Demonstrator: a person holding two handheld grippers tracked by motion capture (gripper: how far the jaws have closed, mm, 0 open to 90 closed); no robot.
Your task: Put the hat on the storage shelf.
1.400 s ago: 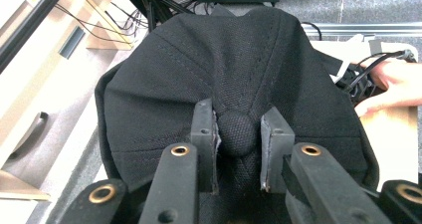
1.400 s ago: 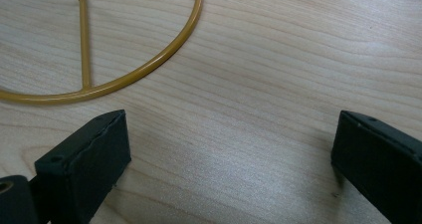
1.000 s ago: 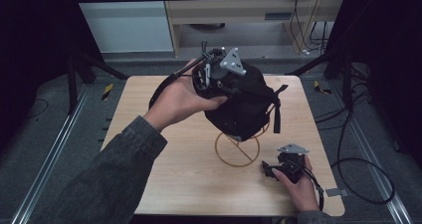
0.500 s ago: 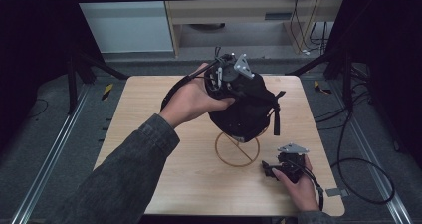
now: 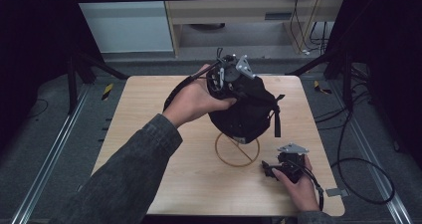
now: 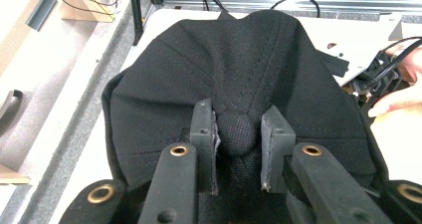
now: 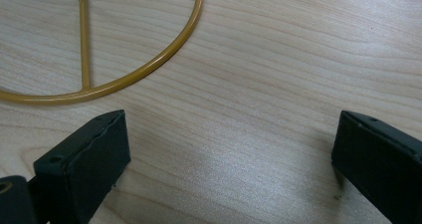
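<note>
Black cap point(image 5: 246, 109) sits on the gold wire stand point(image 5: 237, 150) mid-bench point(image 5: 149, 114). Left claw point(image 6: 238, 134) pinches its crown button point(image 6: 237, 133) (only firm spot; the fabric looks soft, light, saggy). Right claw point(image 7: 224, 164) rests wide apart, empty, near the stand's base ring.

A black woven cap point(image 6: 239, 84) with a black top button point(image 6: 237, 133), a mustard-yellow wire ring point(image 7: 124, 79), a pale wood-grain table point(image 7: 278, 84), black gripper jaws, a dark grey sleeve point(image 5: 124, 174).
</note>
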